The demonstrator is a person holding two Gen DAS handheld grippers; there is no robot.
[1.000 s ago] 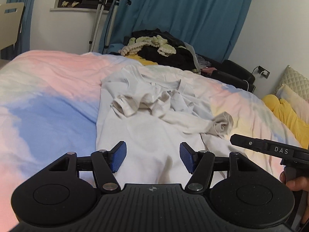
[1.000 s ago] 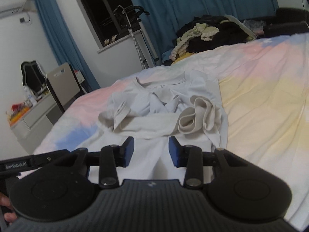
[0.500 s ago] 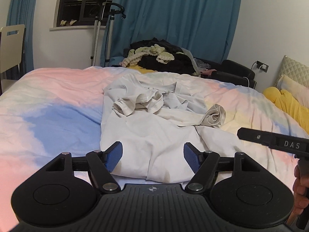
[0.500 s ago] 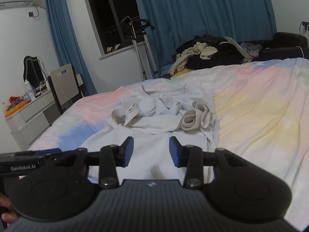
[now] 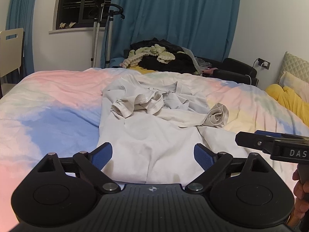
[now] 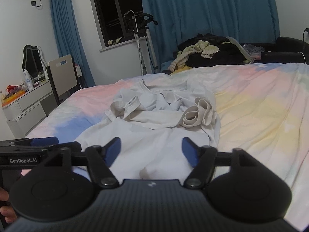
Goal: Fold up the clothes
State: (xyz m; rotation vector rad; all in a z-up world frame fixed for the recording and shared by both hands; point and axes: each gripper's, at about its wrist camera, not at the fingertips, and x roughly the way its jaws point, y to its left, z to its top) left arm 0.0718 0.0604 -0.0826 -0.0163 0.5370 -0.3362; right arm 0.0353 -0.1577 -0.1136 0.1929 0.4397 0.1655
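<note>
A pale grey-white long-sleeved top (image 5: 150, 135) lies spread on the pastel bed cover (image 5: 48, 116), hem towards me, collar at the far end. Both sleeves are bunched across its chest, one cuff (image 5: 217, 114) curled at the right. The top also shows in the right wrist view (image 6: 146, 135). My left gripper (image 5: 153, 155) is open and empty, hovering over the hem. My right gripper (image 6: 151, 150) is open and empty over the hem too. Each gripper shows side-on in the other's view.
A pile of dark and cream clothes (image 5: 158, 58) sits at the bed's far end before blue curtains. A garment steamer stand (image 5: 108, 36) is by the window. Yellow cloth and pillows (image 5: 289, 100) lie right. A chair (image 6: 61, 77) and dresser (image 6: 25, 104) stand left.
Both grippers have drawn back and lowered towards the hem. The right gripper's jaws have opened wider, and the left's slightly too. The top has not moved.
</note>
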